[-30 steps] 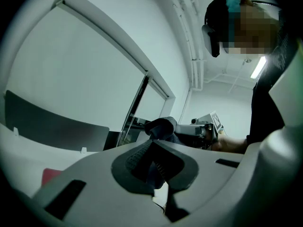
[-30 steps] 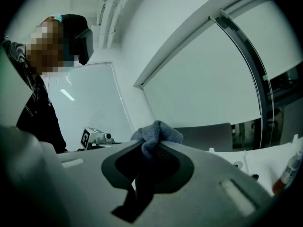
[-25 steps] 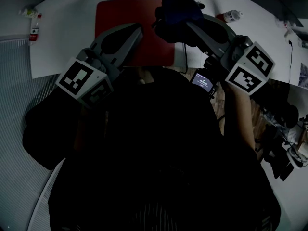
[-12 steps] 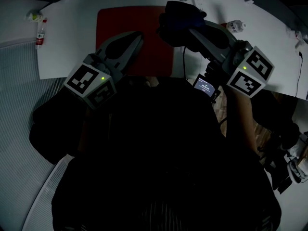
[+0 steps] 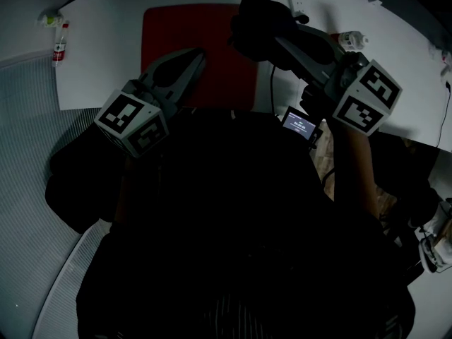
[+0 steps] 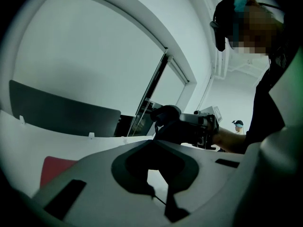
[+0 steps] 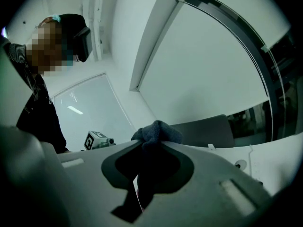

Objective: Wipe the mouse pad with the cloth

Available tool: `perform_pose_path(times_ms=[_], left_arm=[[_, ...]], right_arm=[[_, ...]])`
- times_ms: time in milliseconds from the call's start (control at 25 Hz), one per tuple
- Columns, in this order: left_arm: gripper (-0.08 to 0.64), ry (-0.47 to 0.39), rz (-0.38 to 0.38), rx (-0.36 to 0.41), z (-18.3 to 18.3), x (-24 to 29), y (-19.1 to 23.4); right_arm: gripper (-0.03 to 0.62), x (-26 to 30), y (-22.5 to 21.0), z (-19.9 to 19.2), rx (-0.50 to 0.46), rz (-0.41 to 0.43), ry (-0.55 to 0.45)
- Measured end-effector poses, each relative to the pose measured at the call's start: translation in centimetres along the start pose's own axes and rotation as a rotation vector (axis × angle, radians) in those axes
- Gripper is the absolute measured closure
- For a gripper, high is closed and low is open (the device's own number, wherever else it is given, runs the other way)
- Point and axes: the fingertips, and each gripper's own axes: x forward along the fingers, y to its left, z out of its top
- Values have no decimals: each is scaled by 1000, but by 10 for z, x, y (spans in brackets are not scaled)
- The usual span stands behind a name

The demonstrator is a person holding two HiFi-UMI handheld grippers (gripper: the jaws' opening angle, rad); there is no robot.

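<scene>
Right now your right tongs [image 5: 274, 39] are clenched on one dark, soft, bunched cloth [image 5: 256, 21], held at the right edge of the one red mouse pad [image 5: 205, 30]. I can't tell whether the cloth touches the pad. The pad is a flat rectangle with rounded corners on the smooth white worktop [image 5: 106, 55]. Your left tongs [image 5: 197, 54] are closed tip to tip with nothing in them, over the pad's middle. One small bottle [image 5: 59, 46] sits near the worktop's left edge.
</scene>
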Motion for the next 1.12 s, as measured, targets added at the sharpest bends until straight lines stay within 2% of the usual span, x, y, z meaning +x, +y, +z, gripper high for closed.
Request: perform_pose_path(times_ms=[160, 440, 560, 640, 720, 800, 960, 1120], left_arm=[[552, -9, -19, 2, -3, 9, 16], [552, 75, -118, 28, -11, 41, 37], [552, 109, -125, 12, -24, 51, 52], [552, 110, -128, -35, -30, 54, 60], [552, 72, -125, -122, -26, 55, 69], [552, 55, -110, -157, -24, 57, 77], [552, 111, -80, -130, -42, 60, 85], [552, 190, -44, -114, -75, 64, 99]], right_arm=[[552, 9, -3, 1, -11, -30, 21], [552, 19, -12, 14, -38, -121, 25], [552, 22, -18, 10, -28, -140, 36], [552, 24, -25, 4, -7, -154, 36], [552, 26, -33, -4, 8, -168, 44], [552, 29, -40, -10, 14, -173, 61], [552, 37, -41, -21, 31, -155, 83], [552, 46, -43, -36, 46, -144, 116]])
